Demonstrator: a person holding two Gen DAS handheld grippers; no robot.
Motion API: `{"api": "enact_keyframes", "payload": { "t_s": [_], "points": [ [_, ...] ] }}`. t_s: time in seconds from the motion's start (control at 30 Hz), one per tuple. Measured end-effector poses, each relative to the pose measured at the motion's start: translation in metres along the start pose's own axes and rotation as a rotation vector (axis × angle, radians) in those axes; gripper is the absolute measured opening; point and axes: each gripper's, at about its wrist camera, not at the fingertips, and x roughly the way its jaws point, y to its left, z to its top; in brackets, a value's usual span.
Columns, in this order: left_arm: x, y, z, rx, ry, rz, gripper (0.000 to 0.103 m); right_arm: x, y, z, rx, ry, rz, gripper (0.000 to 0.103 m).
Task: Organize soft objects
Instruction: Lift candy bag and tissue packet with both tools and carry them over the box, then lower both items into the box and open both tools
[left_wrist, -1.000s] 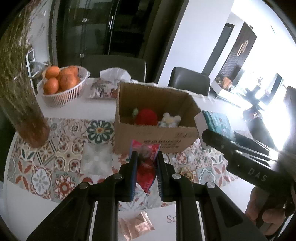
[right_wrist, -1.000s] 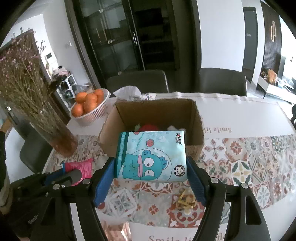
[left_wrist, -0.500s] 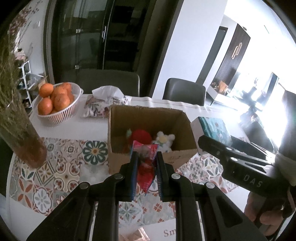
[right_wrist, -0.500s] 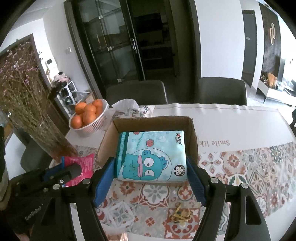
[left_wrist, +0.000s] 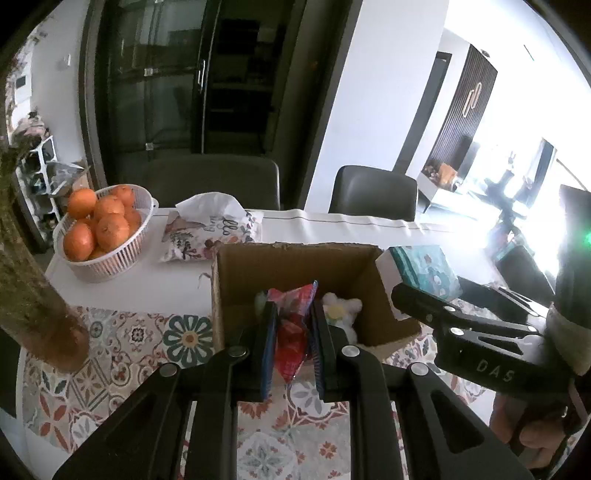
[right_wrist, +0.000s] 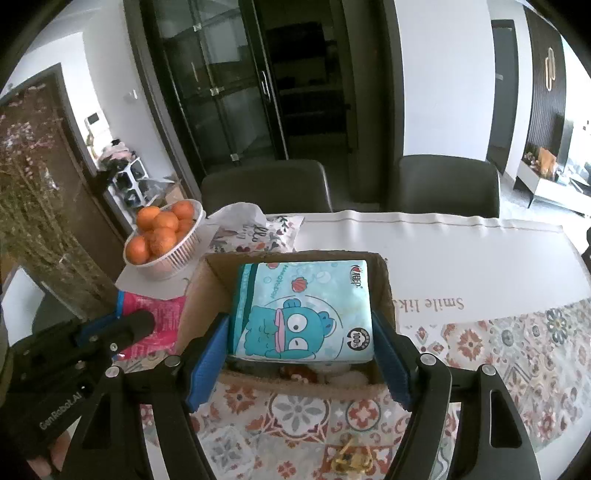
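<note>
Toys sit in the box (left_wrist: 295, 258) already; left gripper (left_wrist: 291, 332) clamps the red packet (left_wrist: 291, 321), right gripper (right_wrist: 299, 354) clamps the tissue pack (right_wrist: 301, 306), both unreleased.

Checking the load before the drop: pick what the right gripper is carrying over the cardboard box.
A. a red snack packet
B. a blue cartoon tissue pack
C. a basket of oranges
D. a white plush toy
B: in the right wrist view the right gripper has its blue pads closed on the tissue pack, held above the open cardboard box.
</note>
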Motion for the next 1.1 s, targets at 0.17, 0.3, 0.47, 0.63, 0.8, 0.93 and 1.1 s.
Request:
{"api": "enact_keyframes", "payload": {
  "t_s": [0.17,0.3,0.47,0.63,0.8,0.93,1.1],
  "points": [
    [0.021,0.005,0.007,0.003,0.01,-0.003,0.018,0.024,-0.004,0.005,-0.001,0.031,0.0,0.075],
    [0.038,0.011,0.011,-0.007,0.029,-0.002,0.018,0.041,-0.006,0.007,0.002,0.056,0.009,0.075],
    [0.06,0.019,0.011,-0.028,0.086,-0.026,0.025,0.061,-0.013,0.008,0.029,0.1,0.029,0.077],
    [0.068,0.018,0.006,-0.022,0.108,-0.009,0.042,0.065,-0.018,0.003,0.044,0.119,0.02,0.077],
    [0.064,0.013,-0.002,0.001,0.114,0.038,0.044,0.058,-0.02,-0.003,0.037,0.124,-0.01,0.077],
    [0.057,0.01,-0.007,0.001,0.124,0.053,0.048,0.045,-0.02,-0.008,0.034,0.12,-0.022,0.077],
    [0.041,0.004,-0.017,0.005,0.124,0.075,0.053,0.029,-0.019,-0.016,0.029,0.112,-0.027,0.077]
  ]
}}
